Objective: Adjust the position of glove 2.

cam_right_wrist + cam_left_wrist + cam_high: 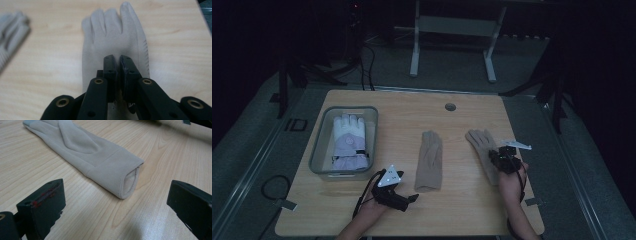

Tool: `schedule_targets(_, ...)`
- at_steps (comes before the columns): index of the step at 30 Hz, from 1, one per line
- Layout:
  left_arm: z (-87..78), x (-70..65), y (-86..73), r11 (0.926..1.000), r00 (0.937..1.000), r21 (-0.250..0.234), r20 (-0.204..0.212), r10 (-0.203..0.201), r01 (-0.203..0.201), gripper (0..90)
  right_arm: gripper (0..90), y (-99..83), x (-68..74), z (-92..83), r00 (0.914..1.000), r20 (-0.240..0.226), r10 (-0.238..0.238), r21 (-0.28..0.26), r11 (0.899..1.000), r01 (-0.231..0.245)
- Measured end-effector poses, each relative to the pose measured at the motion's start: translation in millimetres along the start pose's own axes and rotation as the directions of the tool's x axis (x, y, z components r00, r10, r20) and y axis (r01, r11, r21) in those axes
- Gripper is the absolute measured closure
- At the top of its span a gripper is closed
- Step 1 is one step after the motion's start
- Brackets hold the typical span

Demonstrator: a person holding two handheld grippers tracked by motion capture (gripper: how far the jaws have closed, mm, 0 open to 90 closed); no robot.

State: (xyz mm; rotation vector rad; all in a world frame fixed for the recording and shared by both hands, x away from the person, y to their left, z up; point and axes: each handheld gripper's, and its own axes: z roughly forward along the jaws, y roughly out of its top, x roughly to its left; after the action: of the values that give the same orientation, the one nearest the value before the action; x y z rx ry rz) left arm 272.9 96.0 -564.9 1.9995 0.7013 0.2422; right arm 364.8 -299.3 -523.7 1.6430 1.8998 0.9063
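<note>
Wooden table, pale grain, rounded corners. Item: two flat beige suede-like gloves. My right claw is clamped on the right glove near its cuff. My left claw stands wide, empty, before the middle glove. Left of that: grey plastic bin holding a padded white ski glove.

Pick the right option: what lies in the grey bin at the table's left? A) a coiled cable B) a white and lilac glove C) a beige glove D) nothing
B: in the high view the grey bin holds a white and lilac glove; both beige gloves lie on the table.
</note>
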Motion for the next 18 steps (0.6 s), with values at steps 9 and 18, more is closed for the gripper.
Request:
schedule_targets(9, 0.0, -0.7, 0.1, 1.0, 1.0, 0.003, -0.001, 0.006, -0.006, 2.0, 61.2, -16.7, 9.3, 17.9, 0.9939, 0.007, -0.11, 0.061, 0.992, 0.109)
schedule_targets(18, -0.1, -1.2, 0.0, 0.9999, 1.0, 0.005, -0.003, 0.008, -0.008, 2.0, 53.6, 0.3, -4.1, 7.9, 0.9779, -0.043, -0.204, 0.027, 0.978, 0.206)
